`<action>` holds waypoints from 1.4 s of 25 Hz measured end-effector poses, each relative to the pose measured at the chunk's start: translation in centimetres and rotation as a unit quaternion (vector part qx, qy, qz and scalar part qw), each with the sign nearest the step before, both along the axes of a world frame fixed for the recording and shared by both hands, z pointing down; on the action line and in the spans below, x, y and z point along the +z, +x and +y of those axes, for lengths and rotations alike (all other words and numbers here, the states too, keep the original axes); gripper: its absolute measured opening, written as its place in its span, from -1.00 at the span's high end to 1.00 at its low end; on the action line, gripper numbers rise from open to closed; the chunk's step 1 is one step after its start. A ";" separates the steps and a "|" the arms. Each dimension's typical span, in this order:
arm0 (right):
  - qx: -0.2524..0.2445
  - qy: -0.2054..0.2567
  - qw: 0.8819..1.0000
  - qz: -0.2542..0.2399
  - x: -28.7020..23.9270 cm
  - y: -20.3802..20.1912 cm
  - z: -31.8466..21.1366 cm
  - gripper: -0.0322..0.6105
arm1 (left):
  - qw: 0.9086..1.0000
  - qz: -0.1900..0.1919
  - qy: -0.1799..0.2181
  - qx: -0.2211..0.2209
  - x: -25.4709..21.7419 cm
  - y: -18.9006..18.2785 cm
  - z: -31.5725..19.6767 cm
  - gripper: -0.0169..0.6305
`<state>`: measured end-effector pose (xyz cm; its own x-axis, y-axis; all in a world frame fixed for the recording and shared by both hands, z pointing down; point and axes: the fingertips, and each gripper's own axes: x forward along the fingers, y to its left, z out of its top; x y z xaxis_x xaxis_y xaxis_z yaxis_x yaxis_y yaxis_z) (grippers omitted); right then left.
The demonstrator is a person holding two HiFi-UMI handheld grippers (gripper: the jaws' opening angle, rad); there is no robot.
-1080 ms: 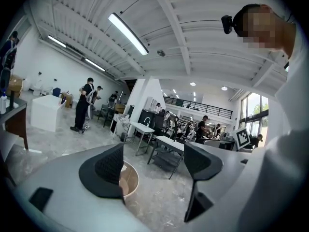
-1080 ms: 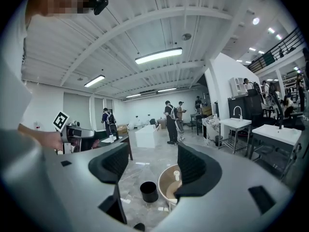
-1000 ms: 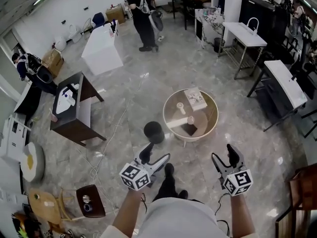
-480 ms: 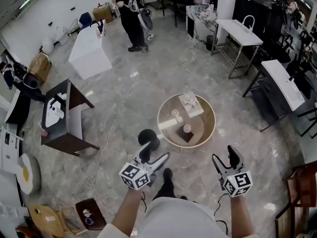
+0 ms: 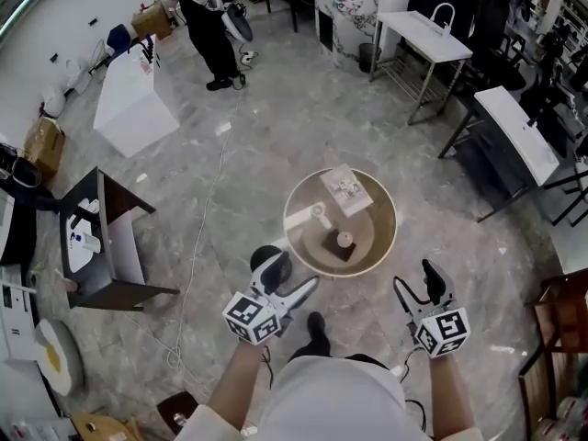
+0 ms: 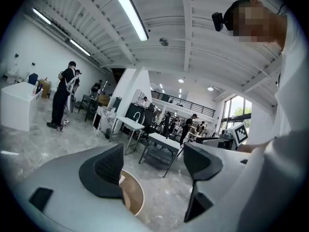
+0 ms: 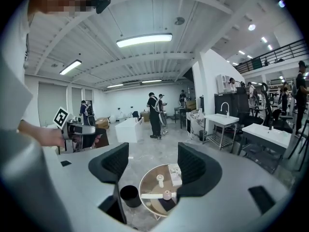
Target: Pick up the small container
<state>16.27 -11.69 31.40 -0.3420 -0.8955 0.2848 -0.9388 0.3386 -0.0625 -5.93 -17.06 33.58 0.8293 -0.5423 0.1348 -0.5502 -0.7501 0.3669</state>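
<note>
Pale wood shows on the round table (image 5: 378, 232), at twelve o'clock of the person in the head view. The small container (image 5: 344, 240) sits on a dark mat (image 5: 331, 249) toward the top's six o'clock, with a white vessel (image 5: 319, 213) at its ten. The left gripper (image 5: 292, 278) and right gripper (image 5: 415, 281) hang short of the rim.

Left gripper view: the left gripper (image 6: 154, 161) is released and empty.

Right gripper view: the right gripper (image 7: 153, 161) is spread, the container (image 7: 167, 195) far beyond it. A clean pick likely needs it lowered level, straddling the container squarely.

Glossy grey marble floor (image 5: 276, 127), white walls (image 5: 55, 35)
</note>
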 end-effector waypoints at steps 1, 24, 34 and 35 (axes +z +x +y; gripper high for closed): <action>0.003 -0.001 1.000 0.002 0.1 -0.3 -0.6 -0.13 | 1.000 0.000 -0.001 0.005 0.1 -0.2 -0.8 -0.27; -0.031 -0.041 0.999 -0.001 4.0 1.2 -9.3 -0.13 | 0.999 -0.006 -0.035 -0.016 3.7 2.0 -8.7 -0.24; -0.091 -0.076 0.993 0.005 8.1 4.0 -14.5 -0.12 | 0.996 -0.020 -0.066 -0.062 8.2 5.6 -11.1 -0.24; -0.095 -0.079 0.992 0.005 8.7 4.2 -15.0 -0.12 | 0.995 -0.021 -0.068 -0.065 8.8 5.9 -11.4 -0.24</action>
